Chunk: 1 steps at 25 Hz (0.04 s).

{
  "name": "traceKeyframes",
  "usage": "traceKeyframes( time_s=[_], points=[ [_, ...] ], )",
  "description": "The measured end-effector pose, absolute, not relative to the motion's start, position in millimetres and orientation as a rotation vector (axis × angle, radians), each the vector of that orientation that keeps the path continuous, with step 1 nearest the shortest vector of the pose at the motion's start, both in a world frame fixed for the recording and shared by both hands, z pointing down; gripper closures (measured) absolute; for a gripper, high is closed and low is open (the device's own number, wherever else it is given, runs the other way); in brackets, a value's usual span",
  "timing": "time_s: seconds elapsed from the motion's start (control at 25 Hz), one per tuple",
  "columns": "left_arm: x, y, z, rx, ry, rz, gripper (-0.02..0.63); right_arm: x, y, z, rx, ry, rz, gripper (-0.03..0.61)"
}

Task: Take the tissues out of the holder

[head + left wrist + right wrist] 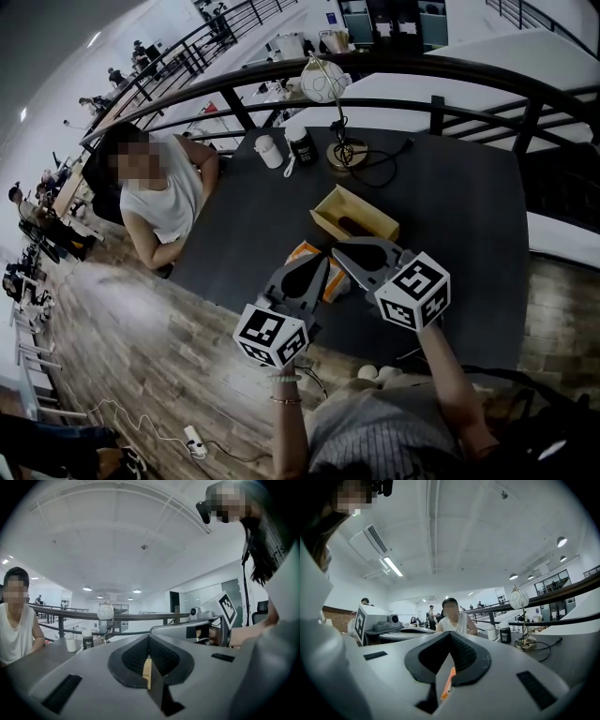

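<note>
On the table (450, 216), the holder (354, 214) sits centrally; behind it stand the lamp (323, 82) and, leftward, two bottles (269, 150). Before the holder lies the pack (303, 251), under our left gripper (322, 257) and right gripper (337, 247). A person (164, 192) sits left.

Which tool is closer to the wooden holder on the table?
Right. The right tool points at the wooden holder, its tip just short of the near edge. The left tool lies beside it, slightly farther back, over an orange-and-white packet.
</note>
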<state>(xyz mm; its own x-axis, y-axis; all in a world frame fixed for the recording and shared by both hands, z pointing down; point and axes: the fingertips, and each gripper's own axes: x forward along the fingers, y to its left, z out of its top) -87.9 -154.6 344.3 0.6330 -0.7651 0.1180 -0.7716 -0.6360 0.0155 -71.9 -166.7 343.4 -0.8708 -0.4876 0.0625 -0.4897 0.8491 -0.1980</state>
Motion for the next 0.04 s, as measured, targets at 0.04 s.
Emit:
traceKeyframes(
  time_s=[0.04],
  points=[
    [-88.1,-155.0,344.6,2.779,-1.310,0.154,0.606,-71.9,-166.9,343.5,0.794,-3.011,0.327,0.566]
  ],
)
